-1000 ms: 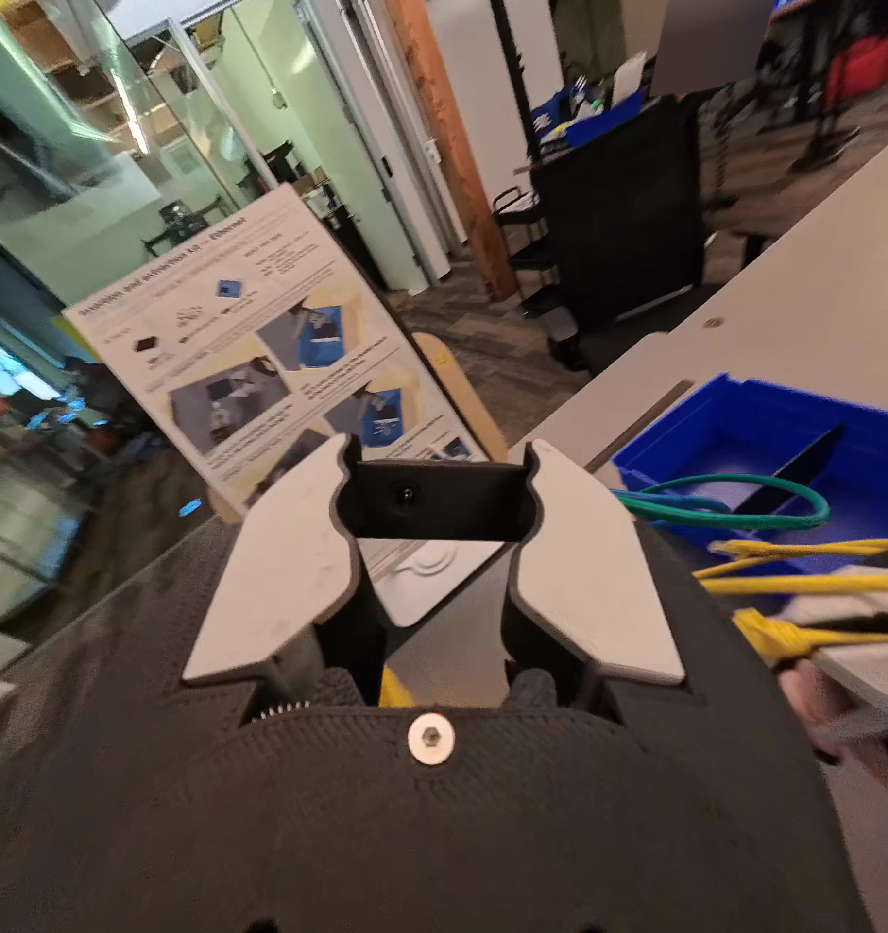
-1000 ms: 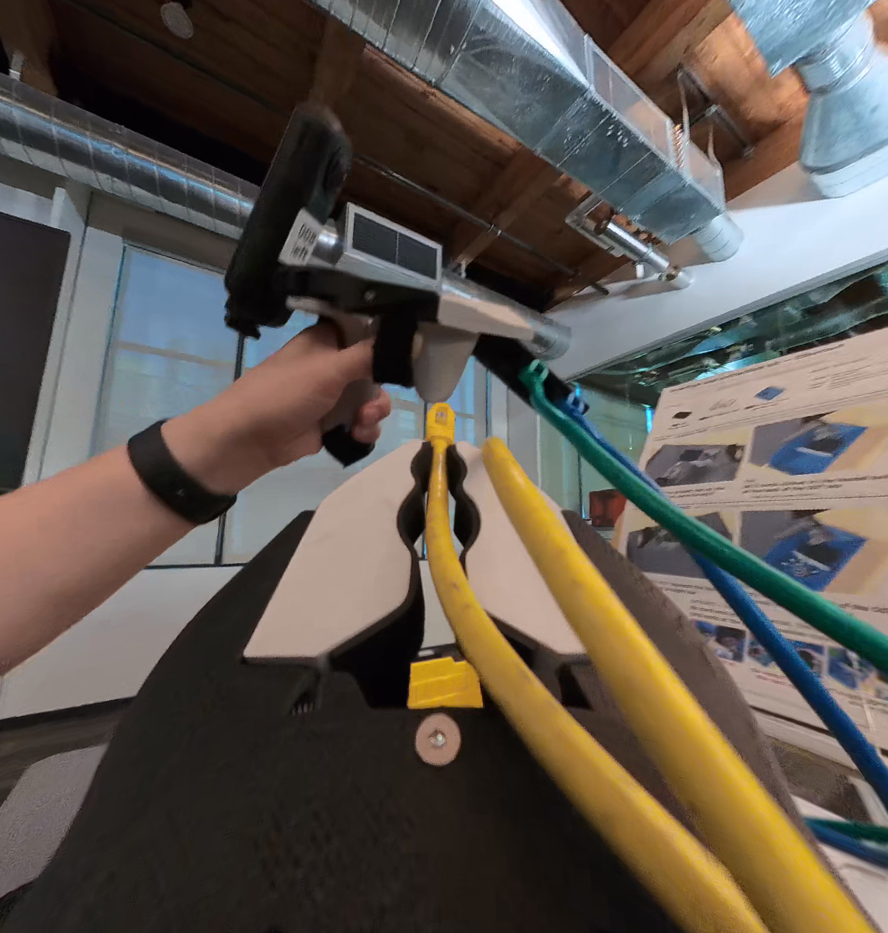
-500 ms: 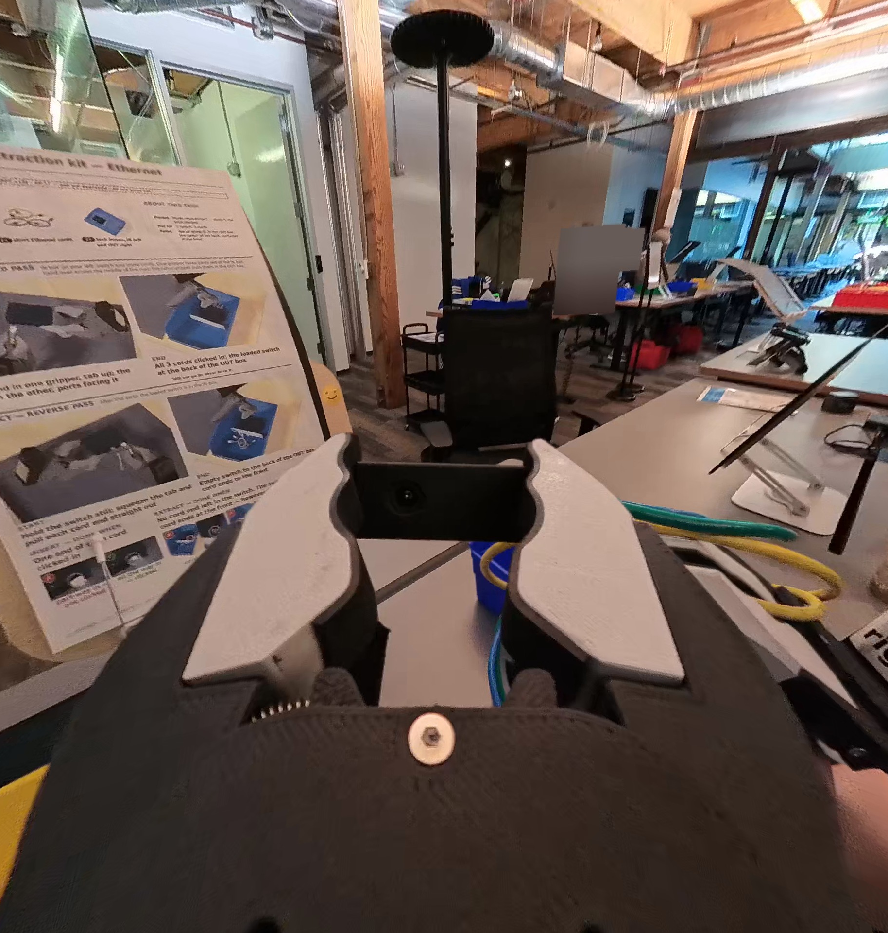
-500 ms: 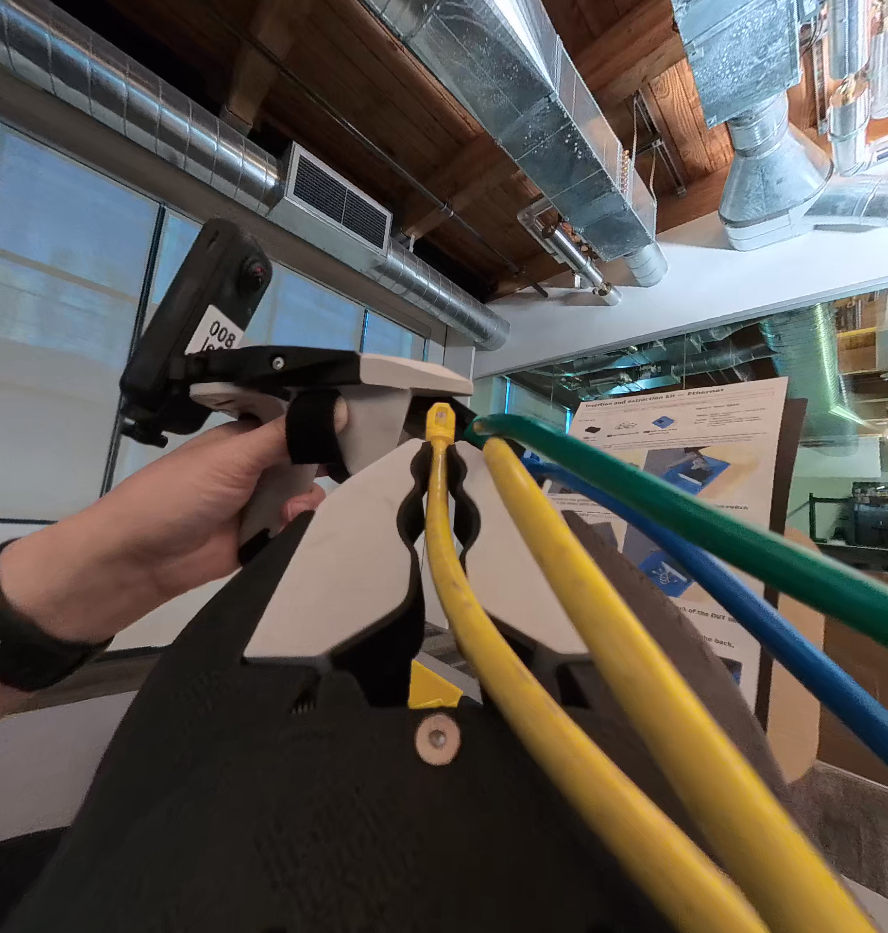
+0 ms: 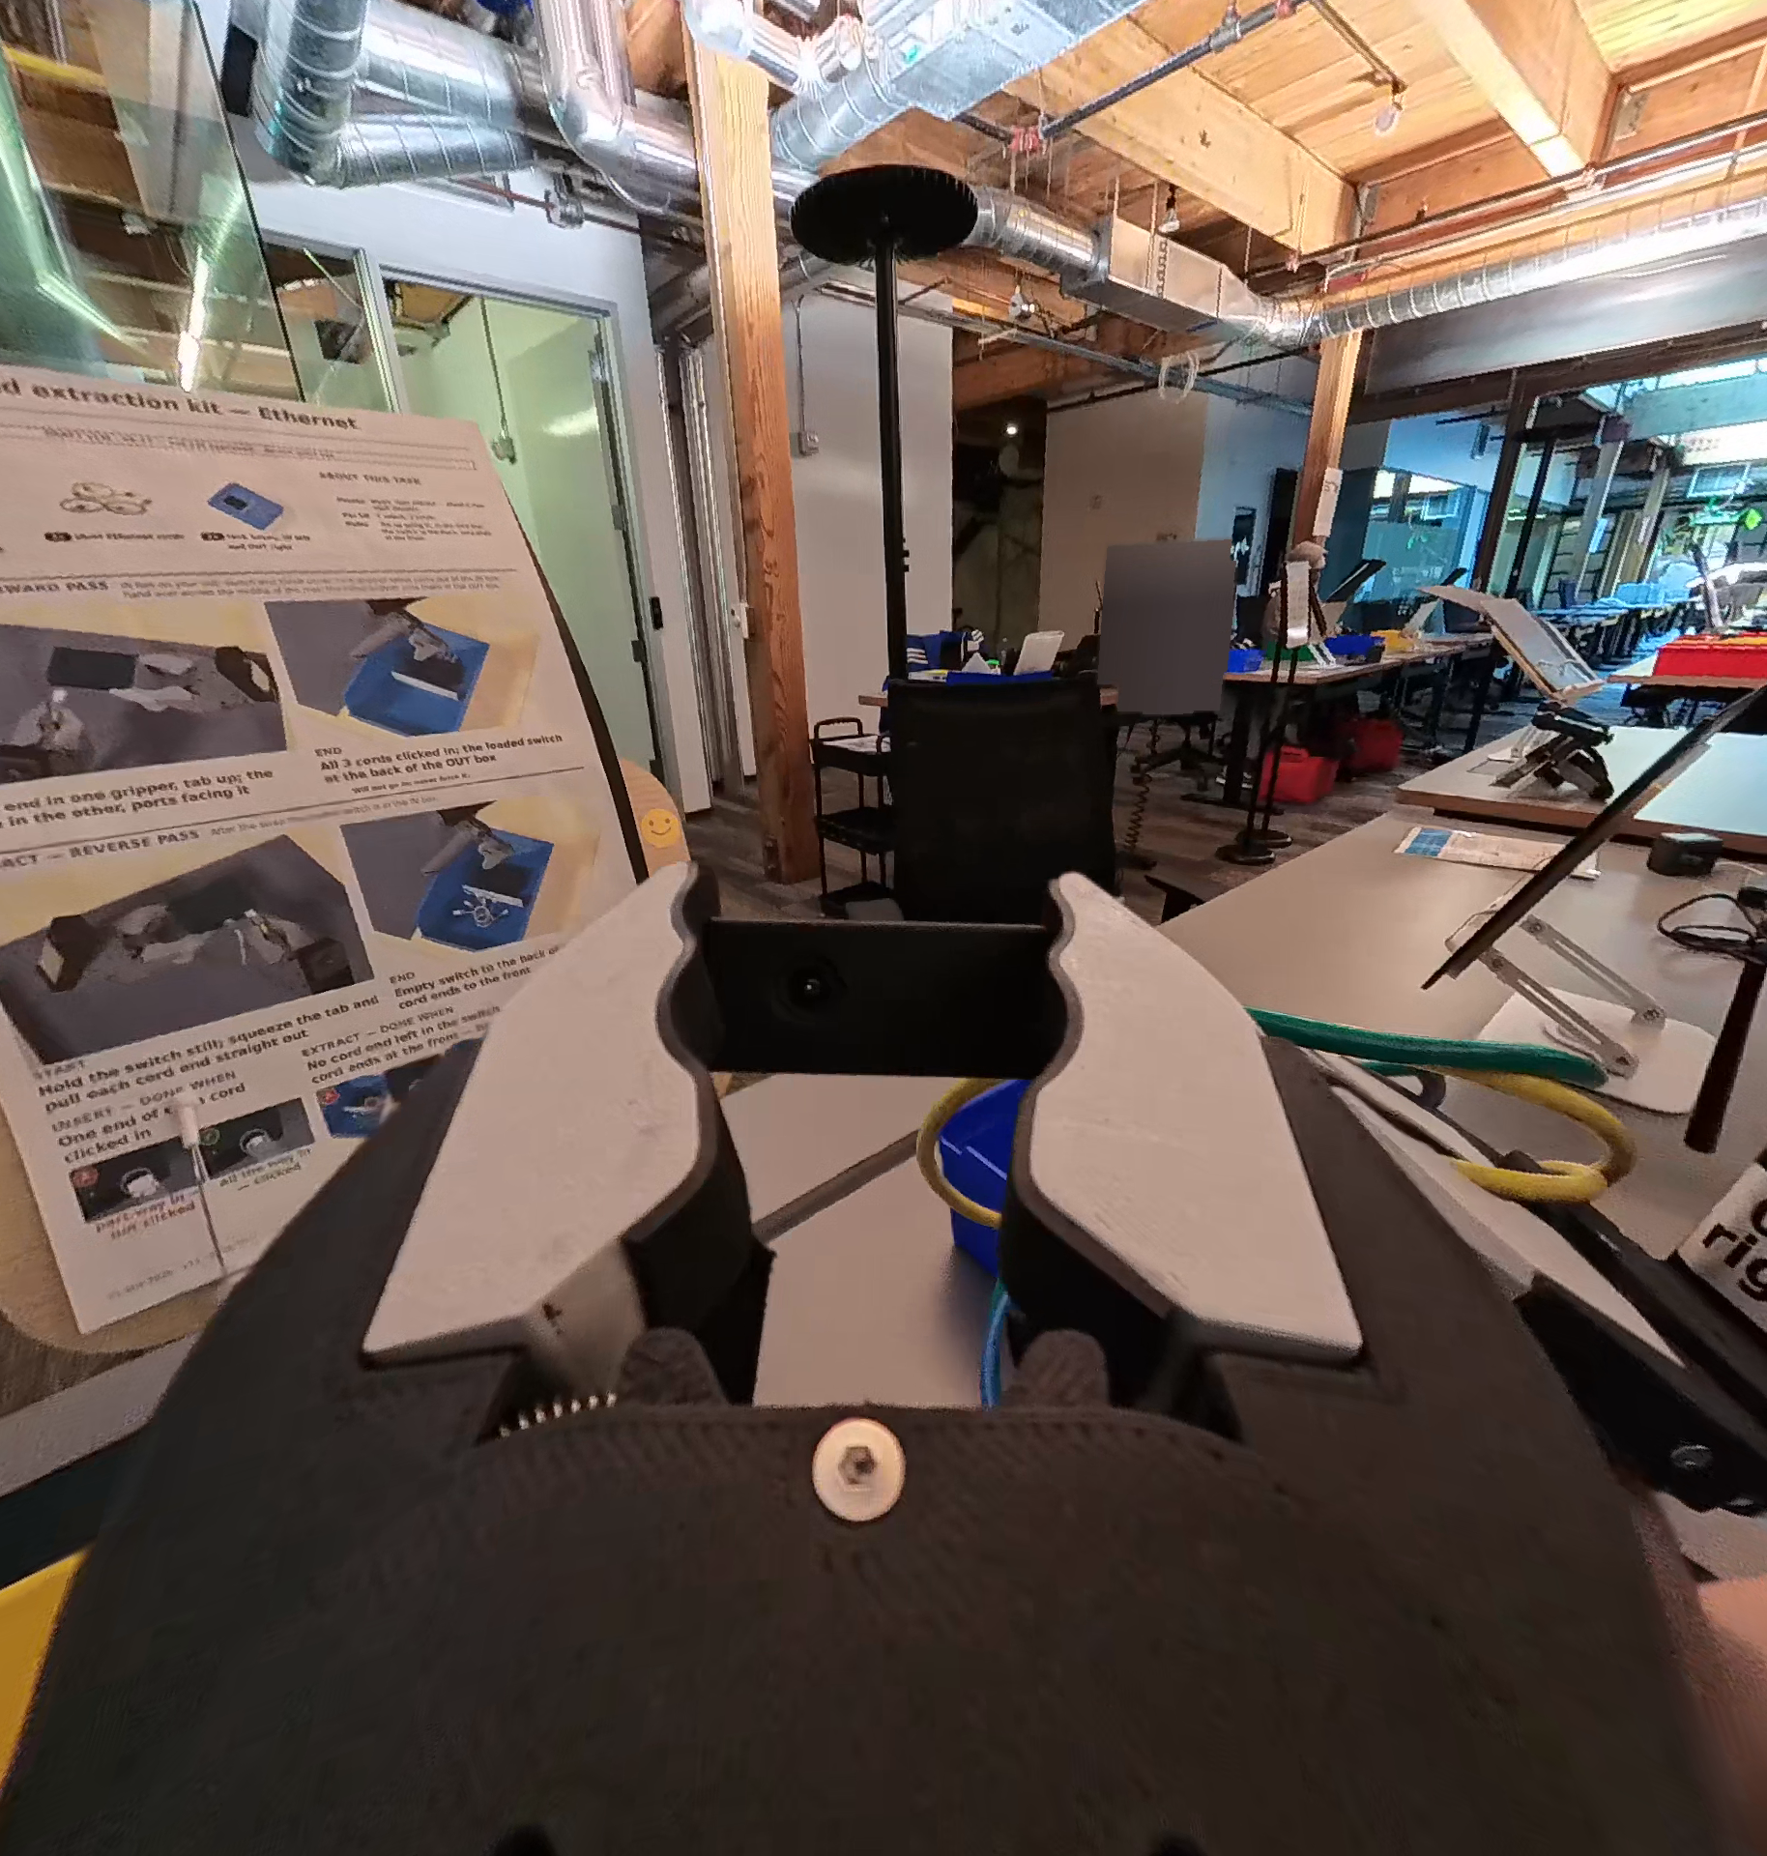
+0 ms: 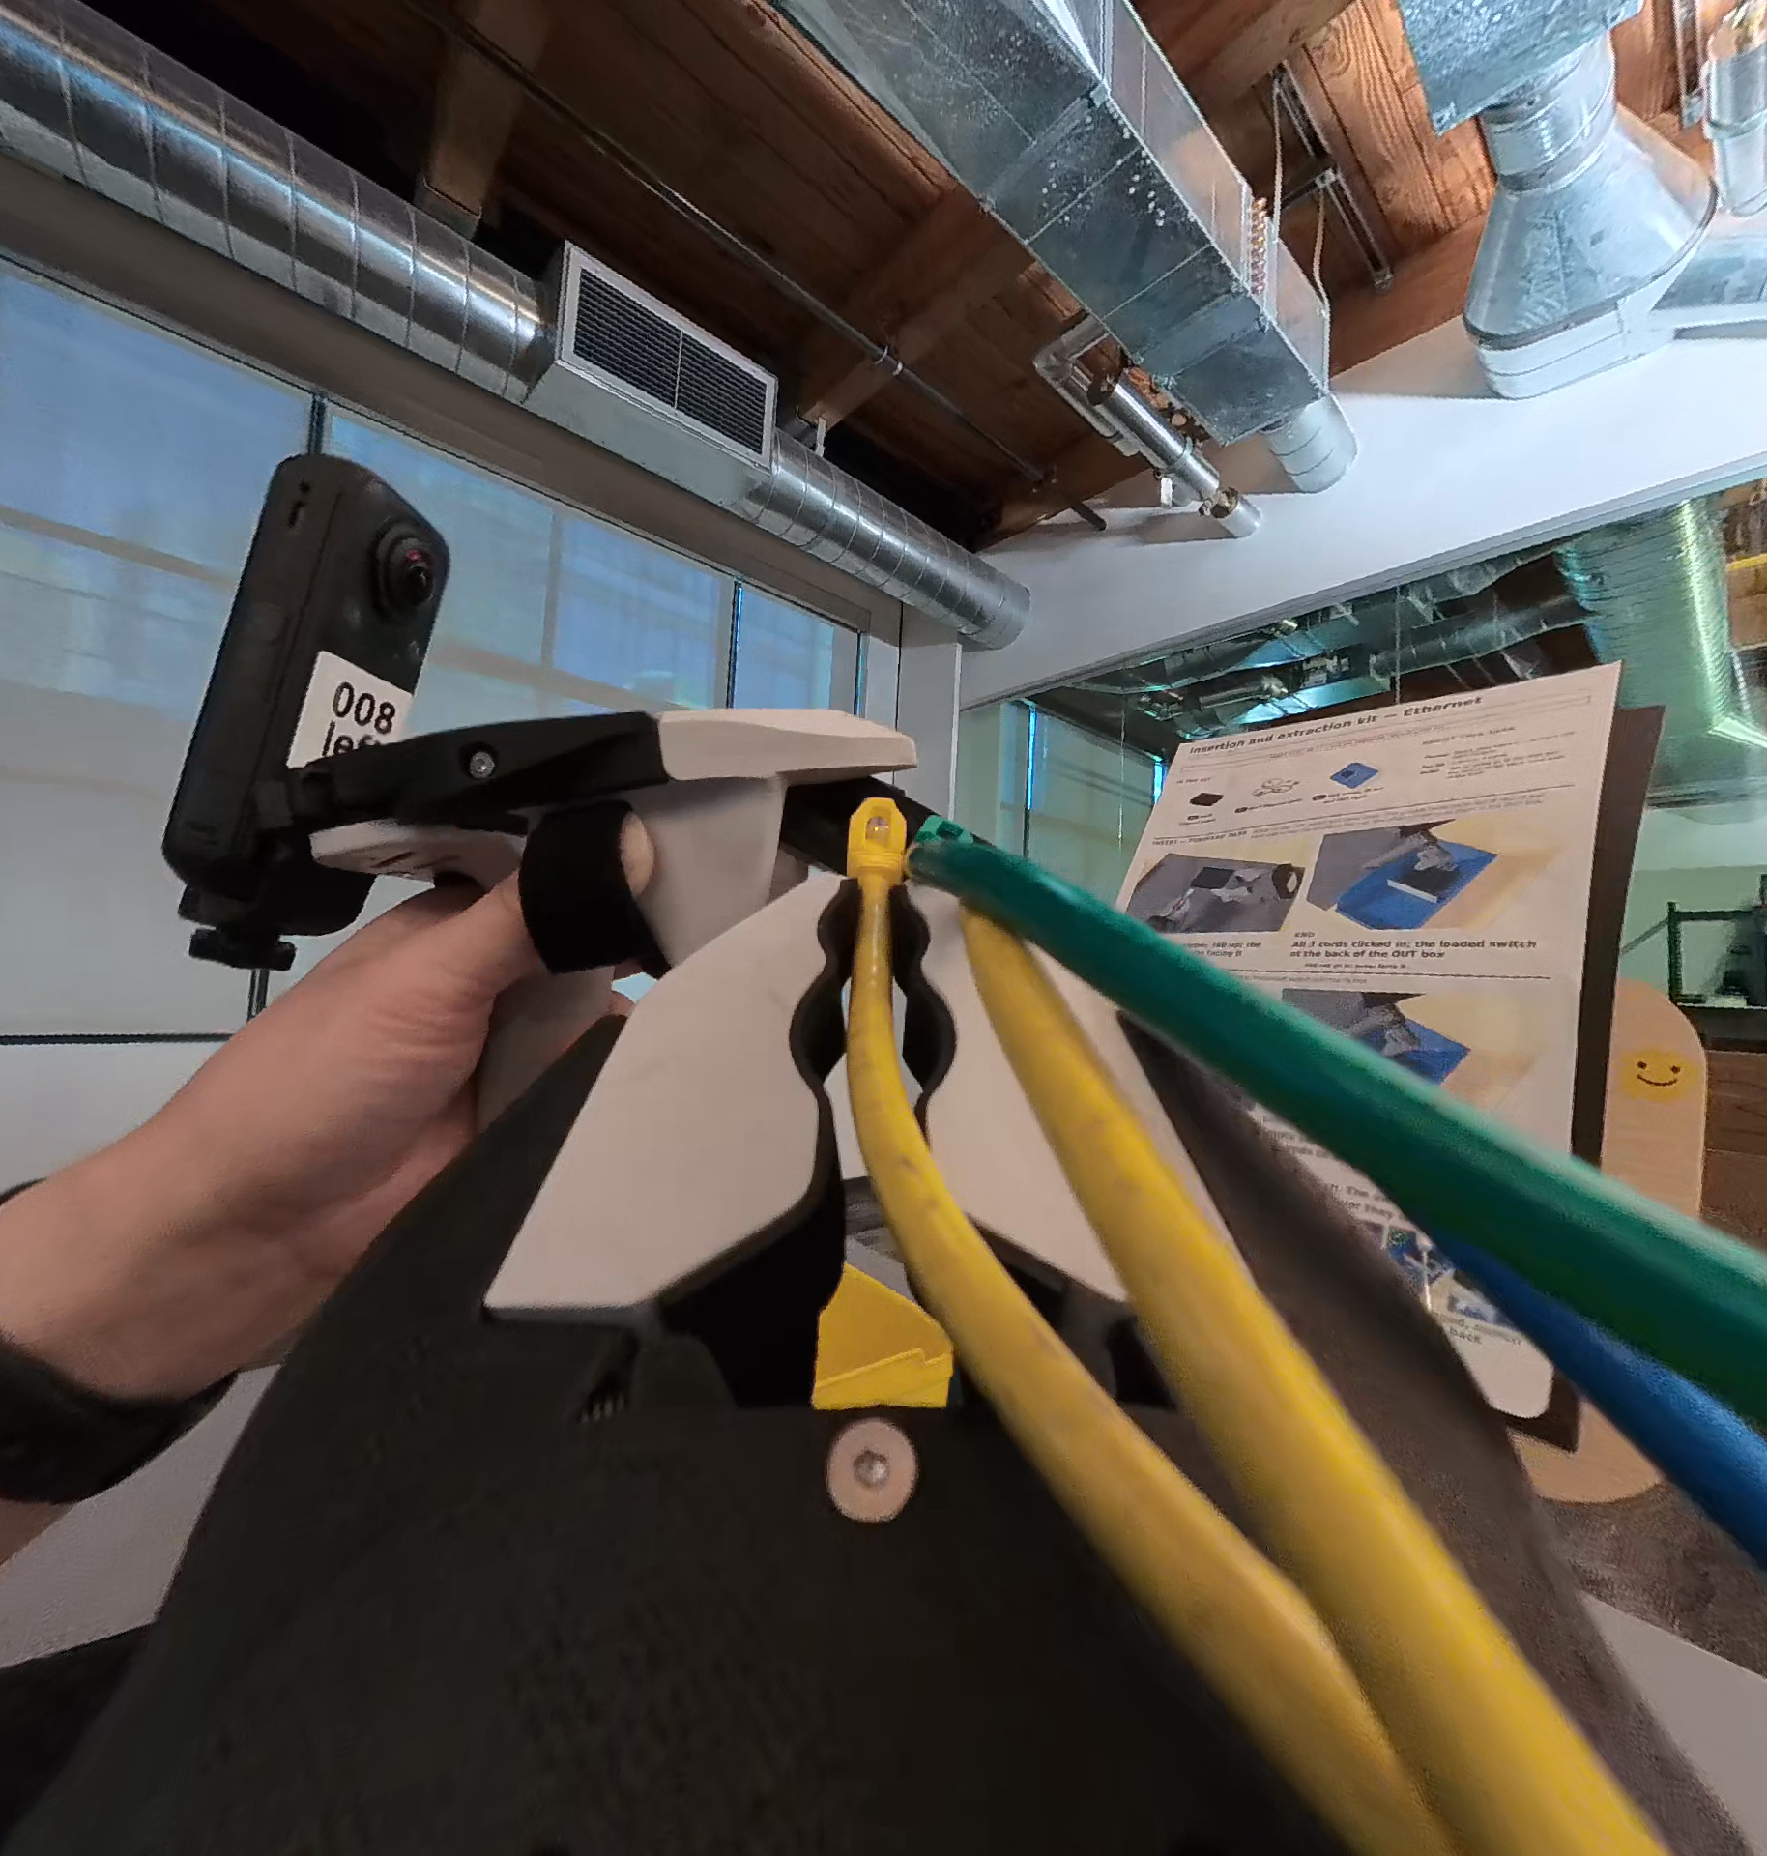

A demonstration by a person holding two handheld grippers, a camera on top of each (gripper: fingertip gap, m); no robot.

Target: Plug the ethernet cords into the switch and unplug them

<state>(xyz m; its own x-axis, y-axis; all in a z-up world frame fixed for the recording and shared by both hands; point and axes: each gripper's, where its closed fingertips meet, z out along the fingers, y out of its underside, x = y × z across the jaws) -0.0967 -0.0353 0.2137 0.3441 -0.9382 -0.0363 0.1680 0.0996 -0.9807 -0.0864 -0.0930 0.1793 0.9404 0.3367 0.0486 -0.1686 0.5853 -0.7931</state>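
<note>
My left gripper [image 5: 874, 904] is shut on the black switch [image 5: 874, 994], held across its fingertips above the table. In the right wrist view a hand holds that left gripper [image 6: 759, 793] level, its front end hidden behind the plugs. My right gripper [image 6: 877, 909] is shut on the yellow cord [image 6: 885, 1055], with its yellow plug [image 6: 874, 834] sticking out past the tips right against the left gripper's front. A green cord [image 6: 1362, 1105] and a blue cord [image 6: 1613, 1406] run from that same spot down to the right. Whether the yellow plug is seated I cannot tell.
An instruction poster [image 5: 207, 803] stands at the left on a wooden board. A blue bin [image 5: 975, 1155] sits on the grey table [image 5: 1362, 934] behind my left fingers, with loops of green and yellow cord [image 5: 1522, 1115] beside it. A tablet stand [image 5: 1562, 1004] is at the right.
The left wrist view has tilted up from the table and bin to the room, then held steady. In the right wrist view the left gripper has levelled out and come close to the yellow plug.
</note>
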